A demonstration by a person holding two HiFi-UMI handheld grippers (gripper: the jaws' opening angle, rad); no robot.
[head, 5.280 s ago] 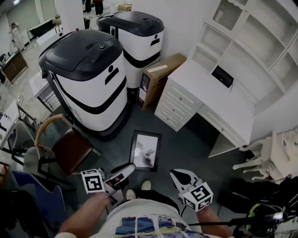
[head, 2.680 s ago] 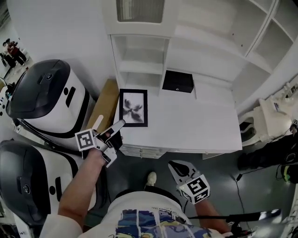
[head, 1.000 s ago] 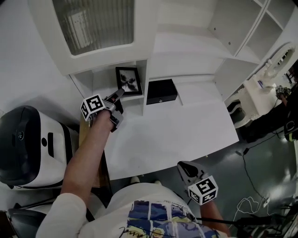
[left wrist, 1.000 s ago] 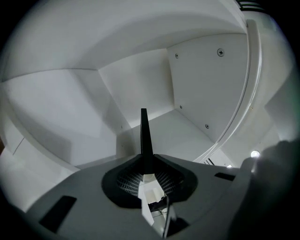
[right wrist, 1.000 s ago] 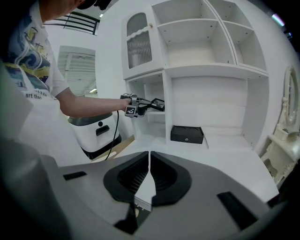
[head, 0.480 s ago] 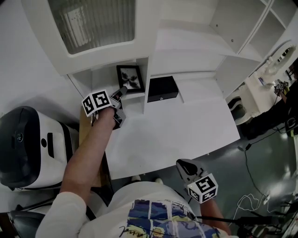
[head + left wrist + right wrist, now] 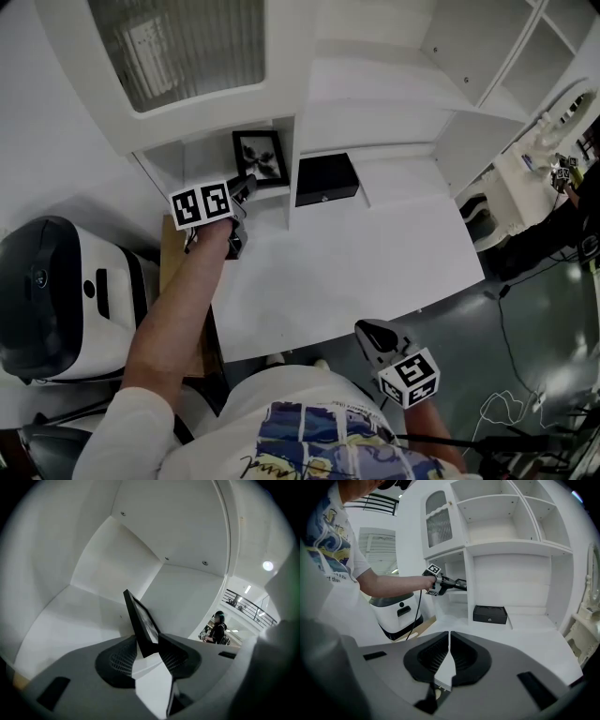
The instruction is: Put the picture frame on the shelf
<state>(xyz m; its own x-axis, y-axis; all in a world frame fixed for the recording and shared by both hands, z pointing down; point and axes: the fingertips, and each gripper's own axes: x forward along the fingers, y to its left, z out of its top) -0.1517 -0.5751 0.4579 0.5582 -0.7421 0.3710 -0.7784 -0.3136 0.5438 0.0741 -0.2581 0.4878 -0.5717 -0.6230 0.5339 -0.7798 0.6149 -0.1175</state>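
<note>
**Frame in the shelf bay, left jaws loosened around it**

The picture frame (image 7: 260, 159) stands in the low left bay of the shelf (image 7: 202, 155), leaning back toward the bay's rear wall, its dark print facing out. It sits right at the tip of my left hand-held gripper (image 7: 246, 187). In the left gripper view the frame (image 7: 143, 625) shows nearly edge-on, with its near corner between the two jaws. Those jaws have just been opening. They stand spread to either side of the corner, and I cannot tell whether either pad touches it.

To the right of that hand-held gripper, past the bay's upright divider, a black box (image 7: 325, 181) lies at the back of the tabletop (image 7: 347, 262). Above the hand-held gripper hangs a cabinet door with ribbed glass (image 7: 178, 47). Off to the left of my outstretched arm, down beside the desk, is a white unit with a dark top (image 7: 56, 291).

My right hand-held gripper (image 7: 368, 330) hangs low, well apart from the frame, off the tabletop's near edge. Its jaws are pressed together with nothing between them (image 7: 449, 637), and it points toward the black box (image 7: 490, 614).
</note>
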